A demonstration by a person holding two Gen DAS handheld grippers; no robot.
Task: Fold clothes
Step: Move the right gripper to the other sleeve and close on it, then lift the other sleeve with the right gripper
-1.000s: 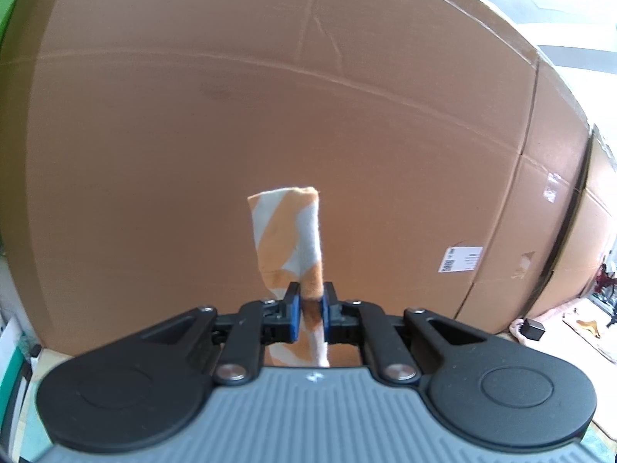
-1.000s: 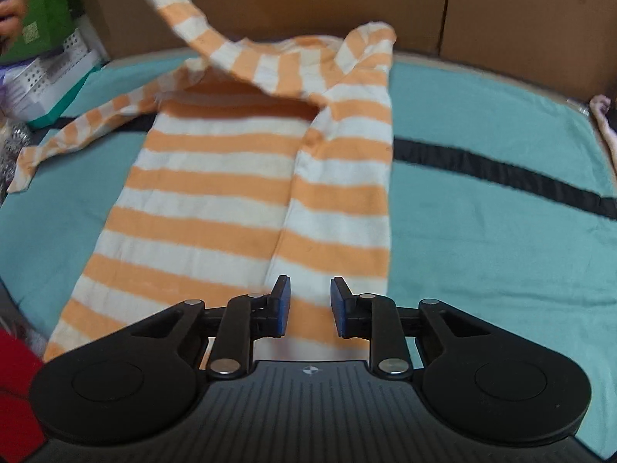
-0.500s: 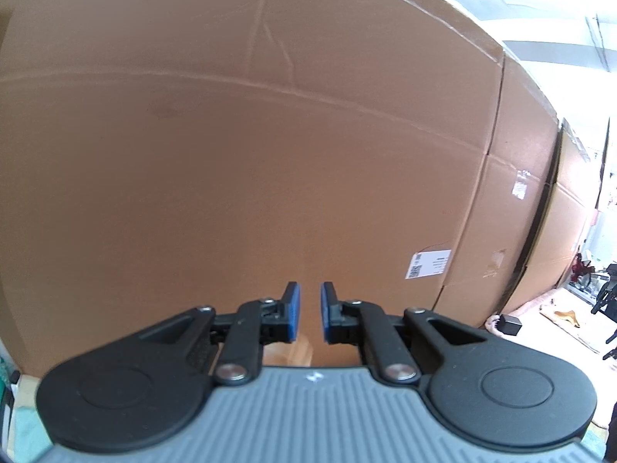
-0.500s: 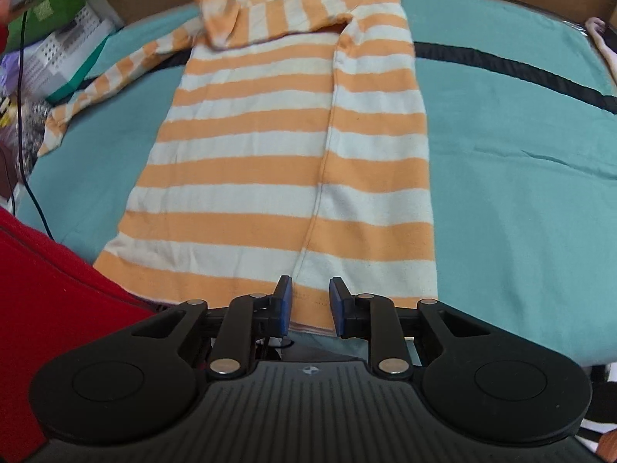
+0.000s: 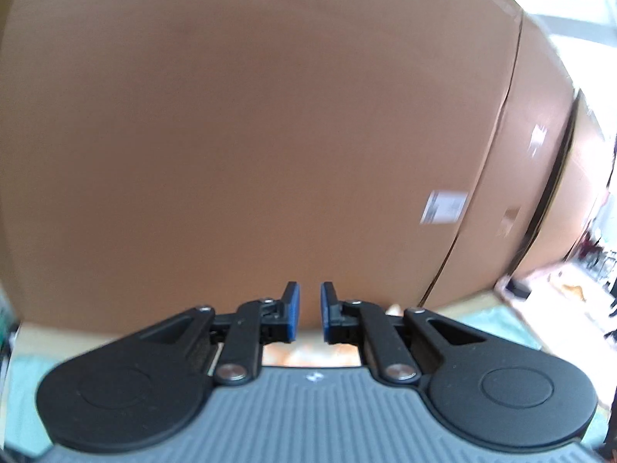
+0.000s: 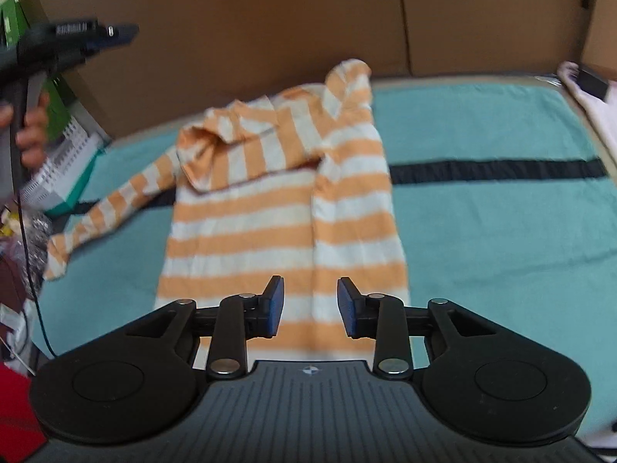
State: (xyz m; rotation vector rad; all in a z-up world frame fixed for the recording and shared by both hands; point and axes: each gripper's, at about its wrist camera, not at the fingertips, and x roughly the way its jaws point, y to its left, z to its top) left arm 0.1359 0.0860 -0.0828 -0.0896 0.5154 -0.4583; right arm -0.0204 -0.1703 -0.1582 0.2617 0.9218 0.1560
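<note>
Fingers of your right gripper (image 6: 310,306) stand spread with nothing between them, hanging just above the near hem of the striped shirt (image 6: 281,208); the shirt lies flat on the teal blanket (image 6: 501,212), its right side folded in along a lengthwise crease, one sleeve (image 6: 112,212) trailing off to the left edge, the collar end bunched and folded over at the far side; a dark band (image 6: 493,169) crosses the blanket beyond the shirt's right edge. Farther left, your left gripper (image 6: 115,32) is held up in your hand (image 6: 31,131), clear of the shirt; its own camera shows the fingers (image 5: 291,308) parted and gripping nothing, facing a cardboard box (image 5: 250,135) with a white label (image 5: 443,206).
</note>
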